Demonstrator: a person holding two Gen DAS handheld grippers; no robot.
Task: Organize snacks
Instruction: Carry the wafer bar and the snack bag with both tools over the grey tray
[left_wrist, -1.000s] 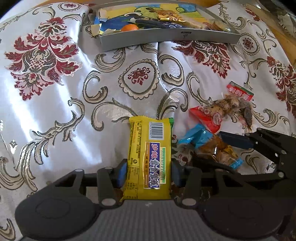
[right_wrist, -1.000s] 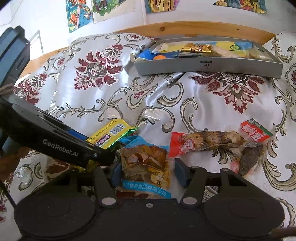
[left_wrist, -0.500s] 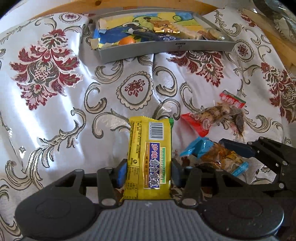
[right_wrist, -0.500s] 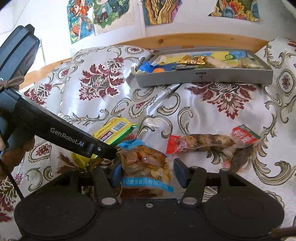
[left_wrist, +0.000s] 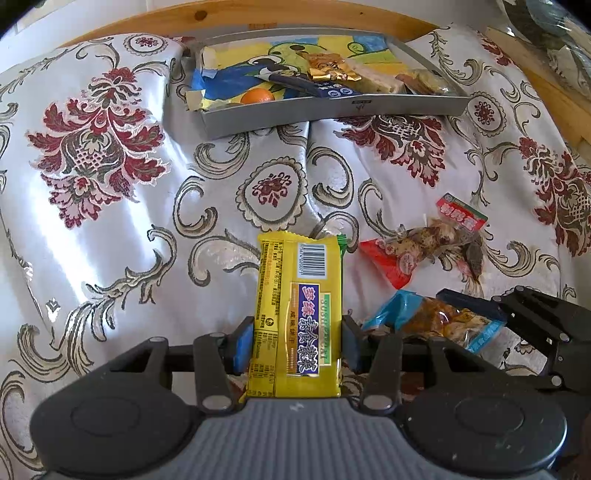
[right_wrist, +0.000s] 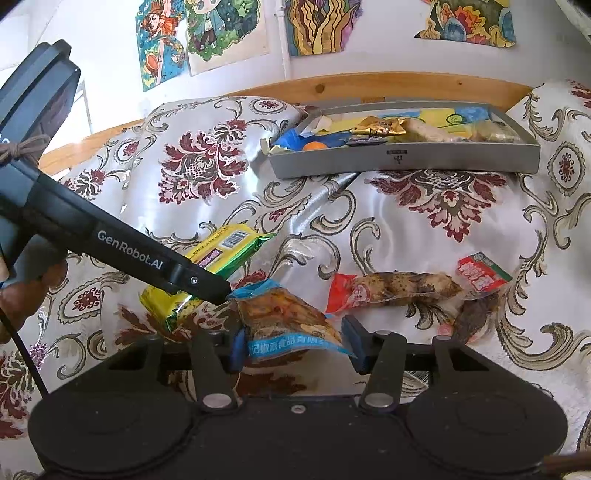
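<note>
Both packets lifted off cloth since a second ago: left gripper (left_wrist: 297, 341) clenched on yellow bar (left_wrist: 299, 314), right gripper (right_wrist: 293, 343) grasping blue packet (right_wrist: 291, 326); both well short of tray (right_wrist: 406, 162), carry next

Glossy yellow plastic snack wrapper (left_wrist: 295, 317) catching the light, shiny satin damask cloth (left_wrist: 110, 229) underneath, matt grey tray (left_wrist: 332, 114) beyond, smooth varnished wooden rail (right_wrist: 388, 86) behind.
</note>
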